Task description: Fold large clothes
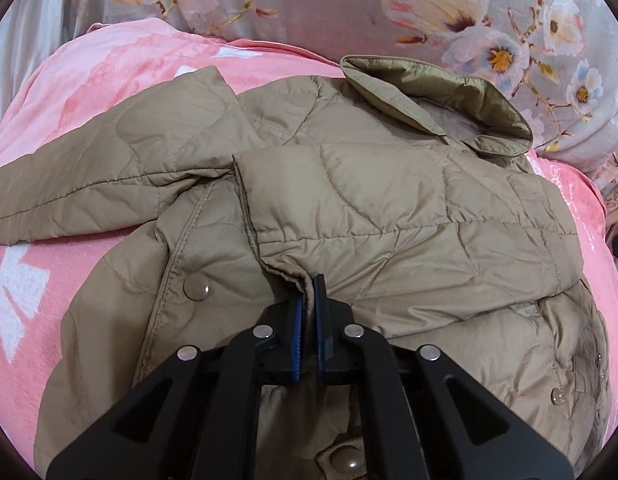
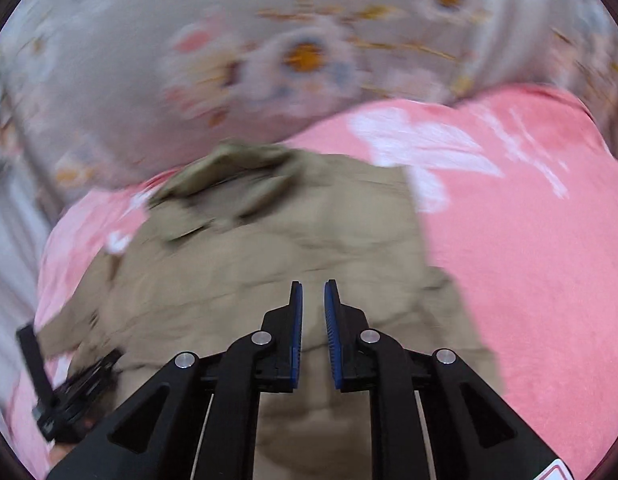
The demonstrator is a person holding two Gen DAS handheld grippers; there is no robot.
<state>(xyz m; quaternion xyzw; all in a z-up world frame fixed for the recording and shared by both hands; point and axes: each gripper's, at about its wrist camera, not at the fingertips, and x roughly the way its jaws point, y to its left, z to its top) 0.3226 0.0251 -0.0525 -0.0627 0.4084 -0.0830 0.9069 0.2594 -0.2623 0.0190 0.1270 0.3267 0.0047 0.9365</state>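
A tan quilted jacket [image 1: 389,208] lies on a pink blanket [image 1: 69,92], collar [image 1: 449,100] at the far right, one sleeve [image 1: 89,184] stretched left. The other sleeve is folded across the chest. My left gripper [image 1: 309,292] is shut on the cuff of that folded sleeve, just above the jacket front. In the blurred right wrist view the jacket [image 2: 289,232] fills the middle. My right gripper [image 2: 313,292] is open and empty above it. The left gripper [image 2: 69,380] shows at the lower left edge there.
A grey floral quilt [image 1: 429,12] is bunched behind the blanket, also in the right wrist view [image 2: 229,52]. Pink blanket with white flowers [image 2: 529,220] extends to the right of the jacket. Snap buttons [image 1: 195,286] line the jacket front.
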